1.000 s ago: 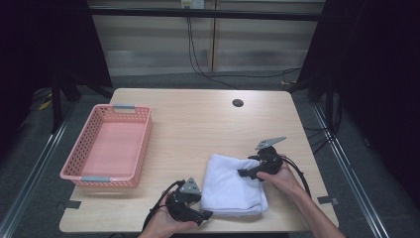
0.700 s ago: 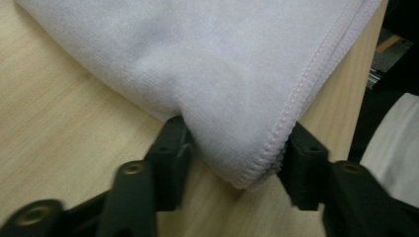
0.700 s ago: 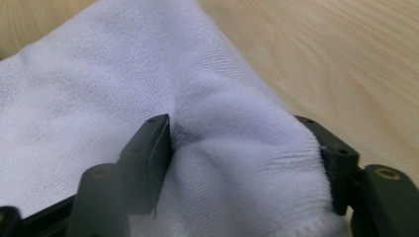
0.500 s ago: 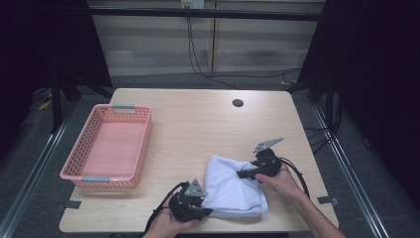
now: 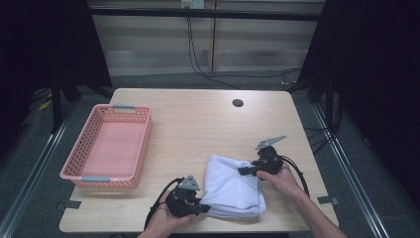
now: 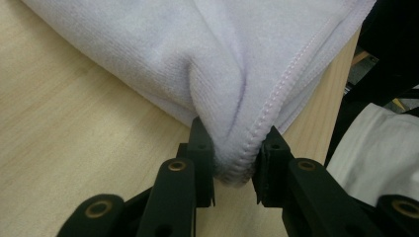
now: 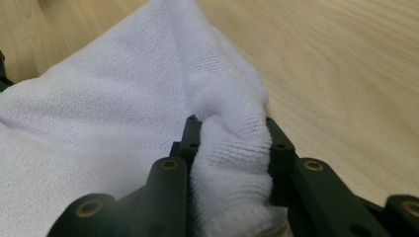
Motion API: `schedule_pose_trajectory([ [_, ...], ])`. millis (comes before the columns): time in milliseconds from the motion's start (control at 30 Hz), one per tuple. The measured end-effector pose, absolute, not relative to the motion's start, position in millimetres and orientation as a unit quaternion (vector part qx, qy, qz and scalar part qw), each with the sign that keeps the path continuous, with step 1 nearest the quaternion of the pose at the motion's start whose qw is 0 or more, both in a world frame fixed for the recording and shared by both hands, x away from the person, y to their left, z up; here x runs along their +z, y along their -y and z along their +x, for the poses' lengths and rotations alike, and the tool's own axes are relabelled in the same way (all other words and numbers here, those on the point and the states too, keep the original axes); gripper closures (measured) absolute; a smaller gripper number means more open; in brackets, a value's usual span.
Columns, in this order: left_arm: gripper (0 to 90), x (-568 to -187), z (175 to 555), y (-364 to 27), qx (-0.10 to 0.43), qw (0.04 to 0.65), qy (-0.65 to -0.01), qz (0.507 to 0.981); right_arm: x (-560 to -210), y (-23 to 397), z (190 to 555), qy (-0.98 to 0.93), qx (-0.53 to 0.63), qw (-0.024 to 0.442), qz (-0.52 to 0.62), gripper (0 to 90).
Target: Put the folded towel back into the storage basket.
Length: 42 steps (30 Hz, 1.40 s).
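A person seated at a pale wooden table is working a white towel with a hand-held gripper in each hand, and both tools are now biting into the cloth. The left gripper, coming in at the near edge of the table, has just been closing its jaws, and in its own view they are pinching a stitched corner of the towel that bunches up between the black pads. The right gripper, at the towel's far right side, has likewise just been closing, and its view is showing a thick roll of the towel squeezed between its jaws, which are standing partly apart because of the bulk of cloth. The towel is lying folded on the near right part of the table, between the two hands, its right side puckering up where the grip is taking hold. A pink basket is sitting empty at the left side of the table, well apart from the towel. Judging by the scene, the grasping stage looks finished on both sides, while the lifting, any further folding and a likely move toward the basket all appear to be still ahead; where the towel is meant to end up cannot be told.
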<state>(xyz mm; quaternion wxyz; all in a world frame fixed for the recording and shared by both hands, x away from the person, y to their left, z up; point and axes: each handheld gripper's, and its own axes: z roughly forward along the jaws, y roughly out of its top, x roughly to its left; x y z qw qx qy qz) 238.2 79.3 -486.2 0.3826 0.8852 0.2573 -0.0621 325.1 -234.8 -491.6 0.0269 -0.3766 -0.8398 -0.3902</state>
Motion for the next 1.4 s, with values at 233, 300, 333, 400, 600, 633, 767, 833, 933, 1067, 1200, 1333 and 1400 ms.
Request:
schedule_pose_trajectory([
  [233,73.6,-479,237,-84,-0.059,0.395,-0.257,0.880,-483,232,324,0.836,-0.398,0.019,-0.378,70.1],
  [300,73.6,-477,237,-85,-0.054,0.402,-0.258,0.877,-480,231,324,0.835,-0.401,0.017,-0.377,70.1],
  [333,73.6,-475,237,-86,-0.055,0.401,-0.254,0.878,-479,231,324,0.833,-0.403,0.017,-0.378,70.2],
  [400,73.7,-473,238,-88,-0.052,0.412,-0.257,0.872,-476,232,325,0.828,-0.412,0.019,-0.380,70.3],
  [600,73.7,-465,238,-89,-0.052,0.420,-0.259,0.868,-469,233,328,0.824,-0.422,0.019,-0.378,70.5],
  [633,73.7,-465,238,-89,-0.051,0.421,-0.259,0.867,-468,233,328,0.824,-0.422,0.018,-0.378,70.5],
  [767,73.7,-457,238,-91,-0.045,0.427,-0.259,0.865,-464,234,328,0.823,-0.425,0.018,-0.376,70.7],
  [833,73.8,-451,240,-95,-0.040,0.435,-0.262,0.860,-459,234,329,0.821,-0.431,0.018,-0.375,70.8],
  [933,73.8,-446,242,-100,-0.036,0.437,-0.266,0.859,-456,231,332,0.817,-0.440,0.020,-0.372,70.9],
  [1067,73.9,-442,244,-106,-0.034,0.437,-0.267,0.859,-450,224,338,0.819,-0.438,0.028,-0.369,70.9],
  [1200,73.9,-435,247,-114,-0.021,0.438,-0.277,0.855,-445,218,344,0.816,-0.447,0.026,-0.366,71.1],
  [1333,74.0,-428,251,-124,-0.014,0.446,-0.286,0.848,-437,209,349,0.813,-0.455,0.018,-0.363,71.1],
  [1400,74.1,-424,253,-127,-0.012,0.451,-0.287,0.845,-432,204,353,0.815,-0.455,0.018,-0.359,71.2],
])
